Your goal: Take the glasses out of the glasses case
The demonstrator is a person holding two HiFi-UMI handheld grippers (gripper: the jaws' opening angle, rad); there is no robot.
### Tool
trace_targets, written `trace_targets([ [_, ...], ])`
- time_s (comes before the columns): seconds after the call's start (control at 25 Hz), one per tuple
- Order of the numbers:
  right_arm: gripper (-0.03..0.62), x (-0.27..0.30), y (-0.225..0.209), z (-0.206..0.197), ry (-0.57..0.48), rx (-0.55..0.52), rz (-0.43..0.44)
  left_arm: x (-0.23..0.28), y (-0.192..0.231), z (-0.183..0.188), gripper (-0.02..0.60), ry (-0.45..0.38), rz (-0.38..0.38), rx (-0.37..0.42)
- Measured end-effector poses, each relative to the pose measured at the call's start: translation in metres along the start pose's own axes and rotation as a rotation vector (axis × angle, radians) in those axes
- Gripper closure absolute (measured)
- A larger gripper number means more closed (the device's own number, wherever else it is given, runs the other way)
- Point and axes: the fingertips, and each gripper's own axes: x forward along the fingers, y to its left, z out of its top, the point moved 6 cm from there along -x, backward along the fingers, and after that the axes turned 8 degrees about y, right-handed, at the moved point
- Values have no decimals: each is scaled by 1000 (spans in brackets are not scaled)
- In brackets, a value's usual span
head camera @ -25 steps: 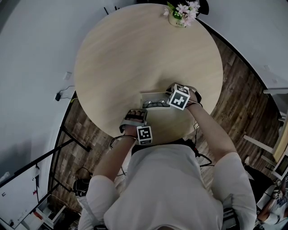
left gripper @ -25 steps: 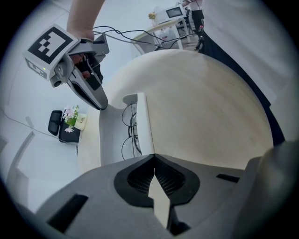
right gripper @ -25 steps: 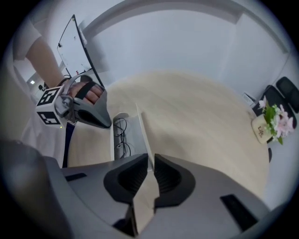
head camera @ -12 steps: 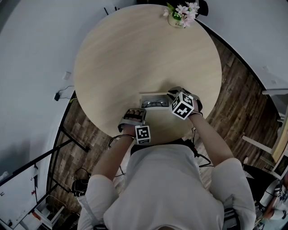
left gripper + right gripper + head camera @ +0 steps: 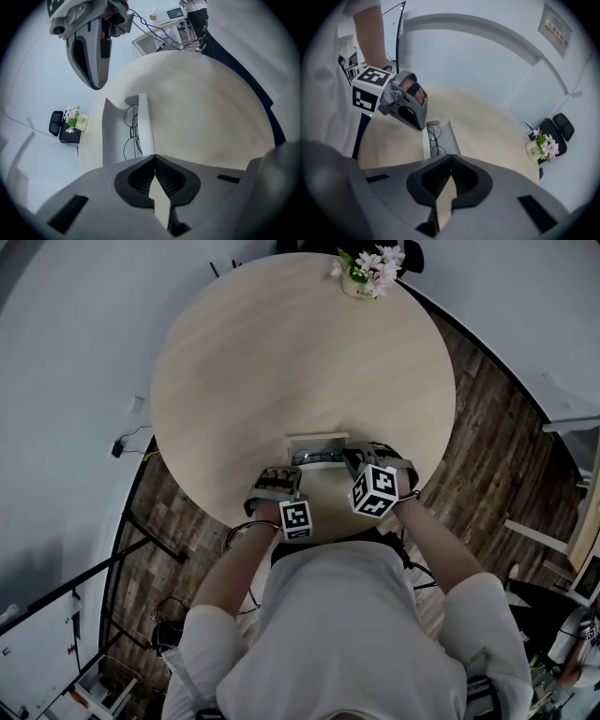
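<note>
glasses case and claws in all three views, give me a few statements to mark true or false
1. The glasses case lies open on the round table. True.
2. The glasses lie out on the bare table top. False: they lie inside the case.
3. The right claw grips the glasses. False: its jaws are together with nothing between them.
4. A pot of flowers stands at the table's far edge. True.
5. The left claw is wide open. False: its jaws are together and empty.
</note>
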Motion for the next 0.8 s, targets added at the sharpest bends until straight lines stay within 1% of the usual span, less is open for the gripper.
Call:
trace_targets([
  [0.16, 582, 2, 25, 3, 18, -87, -28, -1, 0, 0, 577, -2, -4, -16],
  [0.24, 582, 6, 35, 4, 31, -114, -21, 0, 1, 1, 577, -3, -5, -25],
  [0.32, 582, 10, 40, 4, 41, -118, -3, 0, 1, 1, 577, -2, -4, -28],
  [0.48, 580, 19, 42, 14, 22, -127, 28, 0, 0, 1, 577, -1, 2, -39],
  [0.6, 579, 26, 39, 24, 19, -152, 3, 0, 0, 2, 577, -1, 4, -45],
  [0.68, 577, 32, 37, 32, 27, -173, -3, 0, 0, 1, 577, -1, 5, -51],
  [0.8, 576, 44, 37, 39, 53, -203, 22, 0, 0, 1, 577, -6, 9, -55],
])
